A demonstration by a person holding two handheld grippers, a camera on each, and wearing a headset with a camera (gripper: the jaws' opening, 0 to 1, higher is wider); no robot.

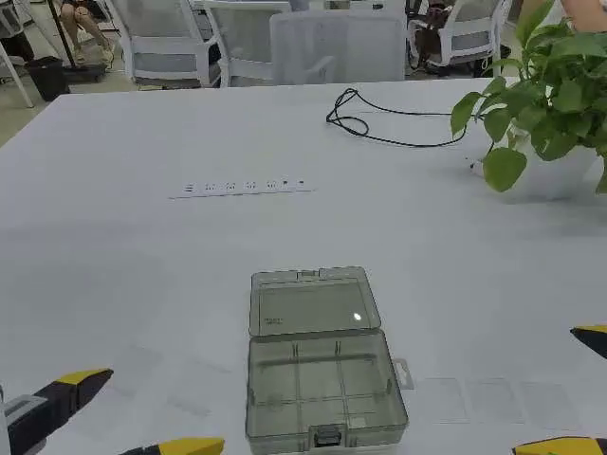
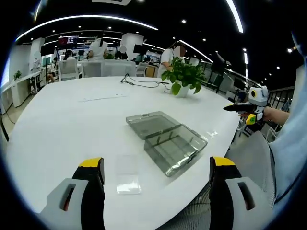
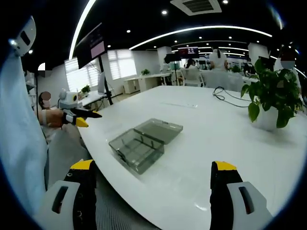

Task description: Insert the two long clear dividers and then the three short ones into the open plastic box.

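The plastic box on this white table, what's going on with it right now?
A person holds a gripper in each hand, the left gripper and right gripper on either side of the open plastic box, both with jaws open and empty. Clear dividers lie flat on the table beside the box. Nothing is being picked up yet.

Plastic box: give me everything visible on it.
The plastic box is smoky grey, see-through and rectangular. It stands open, with its lid folded back behind the base. A latch sits on the near edge. Faint grid lines show inside; what they are is unclear. It rests on the white table, near the person's edge.
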